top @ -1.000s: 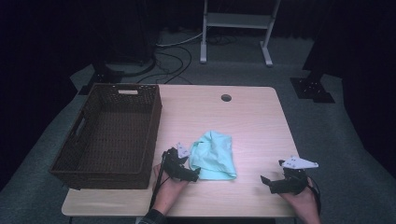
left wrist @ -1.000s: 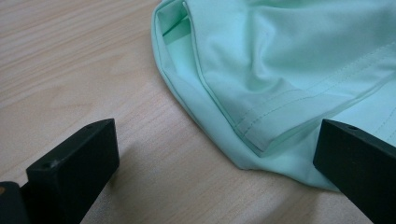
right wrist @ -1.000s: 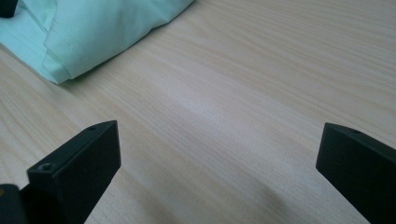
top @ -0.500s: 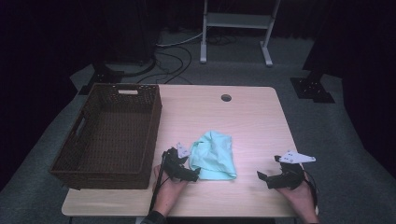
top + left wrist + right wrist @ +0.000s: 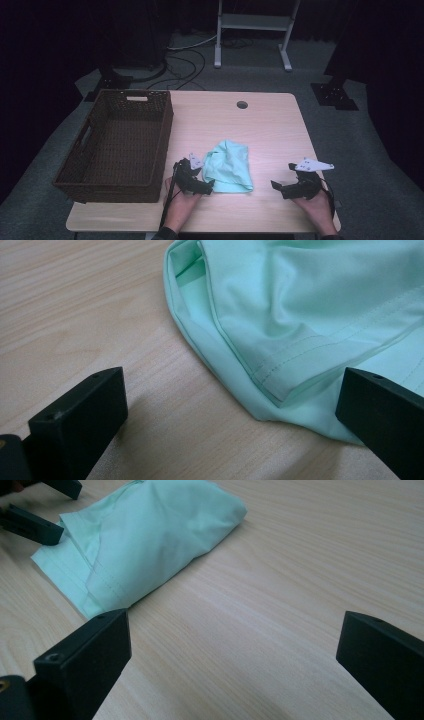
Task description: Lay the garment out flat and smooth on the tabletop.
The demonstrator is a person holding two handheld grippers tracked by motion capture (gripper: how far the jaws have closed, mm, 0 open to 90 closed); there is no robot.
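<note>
Left gripper (image 5: 209, 184): your jaws gape wide, cloth (image 5: 310, 315) hem lying between them, ungripped.
Right gripper (image 5: 276, 186): jaws wide, empty, cloth ahead-left.

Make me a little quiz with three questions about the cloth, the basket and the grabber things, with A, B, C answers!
1. Where does the basket sit on the table?
A. on its left side
B. on its right side
C. on top of the cloth

2. What colour is the cloth?
A. red
B. mint green
C. black

3. How are the jaws of the left hand-held gripper?
A. shut on the cloth
B. shut on nothing
C. open

Answers:
1 A: in the high view the basket fills the table's left part.
2 B: the cloth is pale green in all views.
3 C: the left gripper view shows its jaws wide apart at the cloth's edge.
</note>
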